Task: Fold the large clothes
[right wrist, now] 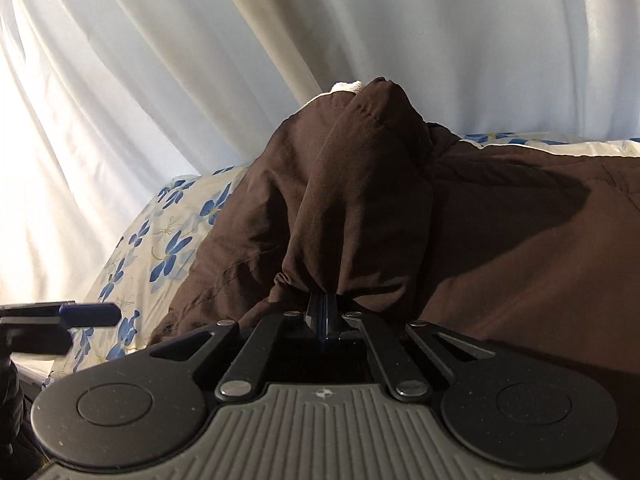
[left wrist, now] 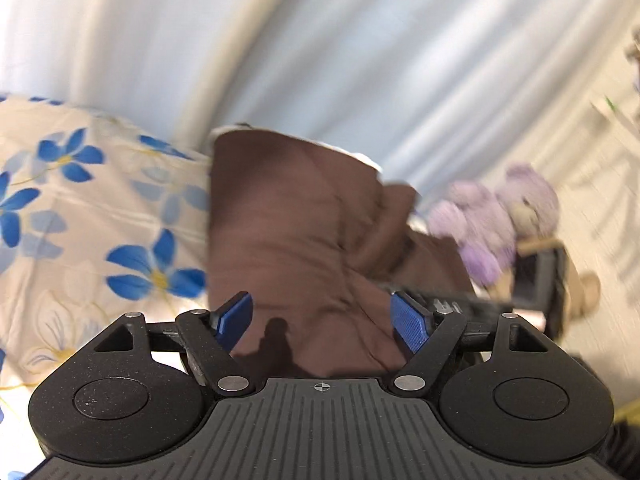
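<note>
Covering the bed is a cream sheet (left wrist: 80, 208) printed with blue flowers, and it reaches out to the left of both sets of jaws. Pale curtains (right wrist: 460, 40) hang in long folds behind the bed and fill the upper part of both views, with bright light coming through them on the left in the right wrist view. A brown garment (right wrist: 500, 240) lies on the sheet straight ahead of both grippers. The right gripper (right wrist: 322, 312) has its jaws pressed together on a bunched fold of the garment, which rises in a peak just beyond the tips. The left gripper (left wrist: 322, 320) has its blue pads (left wrist: 410, 326) spread wide, with brown cloth lying ahead of and under the gap and neither pad pressing on it. Beyond the right-hand pad of the left gripper a purple plush toy (left wrist: 492, 220) sits, blurred, just beside a dark box-like thing (left wrist: 540, 284) that cannot be made out. No readable writing or brand shows in either view.
</note>
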A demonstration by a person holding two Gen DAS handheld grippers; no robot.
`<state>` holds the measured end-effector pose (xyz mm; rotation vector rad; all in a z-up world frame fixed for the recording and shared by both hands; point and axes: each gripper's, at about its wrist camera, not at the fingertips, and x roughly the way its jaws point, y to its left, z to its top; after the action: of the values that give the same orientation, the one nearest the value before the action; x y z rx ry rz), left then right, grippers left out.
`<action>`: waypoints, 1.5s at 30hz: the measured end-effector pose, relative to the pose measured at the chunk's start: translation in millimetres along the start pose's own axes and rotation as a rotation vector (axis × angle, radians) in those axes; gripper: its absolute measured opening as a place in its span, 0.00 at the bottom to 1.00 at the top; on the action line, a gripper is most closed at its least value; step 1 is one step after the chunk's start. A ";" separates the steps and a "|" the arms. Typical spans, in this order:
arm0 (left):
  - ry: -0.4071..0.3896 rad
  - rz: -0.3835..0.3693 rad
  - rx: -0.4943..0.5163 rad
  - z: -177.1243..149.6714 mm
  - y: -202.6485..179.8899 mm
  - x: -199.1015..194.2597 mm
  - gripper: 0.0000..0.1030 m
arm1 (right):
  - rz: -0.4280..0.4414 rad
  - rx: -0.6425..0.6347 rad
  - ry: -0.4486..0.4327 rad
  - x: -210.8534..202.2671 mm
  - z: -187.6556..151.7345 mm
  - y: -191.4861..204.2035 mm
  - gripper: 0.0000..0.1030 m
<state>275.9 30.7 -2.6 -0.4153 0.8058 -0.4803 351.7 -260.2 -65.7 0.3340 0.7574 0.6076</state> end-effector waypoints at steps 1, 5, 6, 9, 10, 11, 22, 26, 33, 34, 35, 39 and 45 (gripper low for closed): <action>-0.024 0.023 -0.028 2.2 9.2 5.1 0.80 | -0.002 0.003 -0.003 -1.7 -1.7 -1.3 0.00; -0.016 0.169 -0.122 5.8 35.2 48.6 0.77 | -0.009 0.034 -0.020 -3.8 -5.4 -6.7 0.00; -0.004 0.173 -0.142 6.0 39.2 58.9 0.76 | -0.014 0.041 -0.029 -5.2 -7.3 -7.2 0.00; 0.009 0.076 -0.213 5.6 46.3 69.7 0.77 | -0.009 0.066 -0.072 -16.0 -12.9 -10.8 0.00; 0.009 0.092 -0.195 5.5 42.1 72.7 0.77 | -0.015 0.076 -0.088 -22.2 -14.6 -13.0 0.00; 0.012 0.100 -0.169 4.7 39.2 72.0 0.77 | -0.025 0.091 -0.107 -28.9 -17.0 -16.1 0.12; 0.025 0.098 -0.169 3.7 38.4 74.6 0.77 | 0.232 0.483 -0.174 -55.0 -11.8 -50.1 0.51; 0.024 0.101 -0.157 3.4 36.1 75.1 0.77 | 0.097 0.381 -0.096 -49.2 3.3 -28.8 0.60; 0.020 0.107 -0.159 3.0 33.5 76.3 0.77 | 0.078 0.235 -0.253 -79.0 15.5 6.8 0.60; 0.019 0.110 -0.157 2.9 32.7 76.4 0.77 | 0.084 0.226 -0.239 -75.0 15.8 9.5 0.59; 0.019 0.111 -0.154 2.7 32.2 75.9 0.77 | 0.083 0.216 -0.212 -67.5 15.6 11.5 0.59; 0.019 0.112 -0.148 1.9 31.5 75.6 0.76 | 0.026 0.249 -0.093 -32.4 6.4 0.6 0.58; 0.013 0.118 -0.144 0.7 29.7 76.4 0.77 | 0.149 0.382 -0.055 -1.3 0.1 -24.5 0.69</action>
<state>329.4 12.7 -62.1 -0.4947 0.8754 -0.3166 360.6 -280.1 -76.9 0.7618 0.7997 0.5896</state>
